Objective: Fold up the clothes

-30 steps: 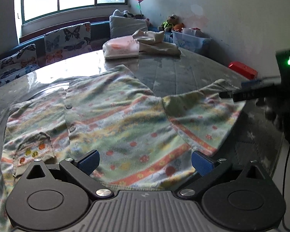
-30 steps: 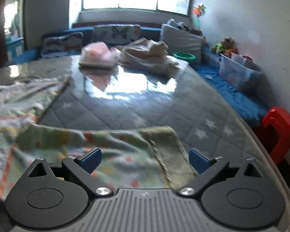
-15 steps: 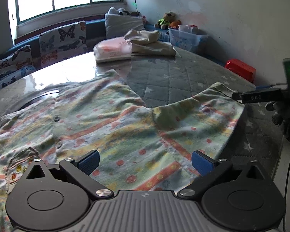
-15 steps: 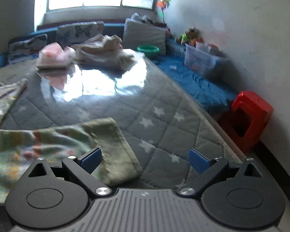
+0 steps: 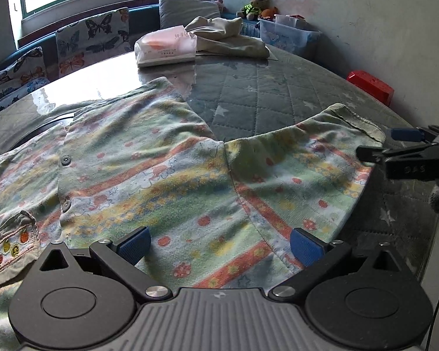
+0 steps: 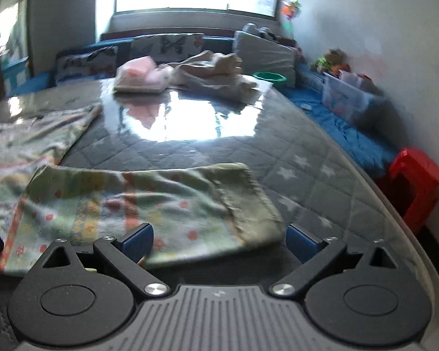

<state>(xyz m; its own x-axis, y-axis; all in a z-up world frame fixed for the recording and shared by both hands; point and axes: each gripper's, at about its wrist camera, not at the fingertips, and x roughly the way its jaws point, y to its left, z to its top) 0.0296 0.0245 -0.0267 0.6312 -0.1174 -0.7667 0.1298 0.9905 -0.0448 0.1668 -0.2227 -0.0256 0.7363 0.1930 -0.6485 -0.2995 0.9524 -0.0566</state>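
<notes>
Item: patterned shirt (image 5: 166,181), lay spread flat on the table (image 5: 278,93), one sleeve (image 6: 166,204) stretched toward my right claw (image 6: 219,239). Both claws stood wide and held nothing; left claw (image 5: 219,242) hovered over the hem. Risk, as I judged it: the glossy tabletop could let the cloth slide, skewing the fold.

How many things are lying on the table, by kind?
Patterned shirt, spread flat: 1
Beige folded garments, far side: 1 pile
Pink-and-white wrapped package: 1
Total: 3
</notes>
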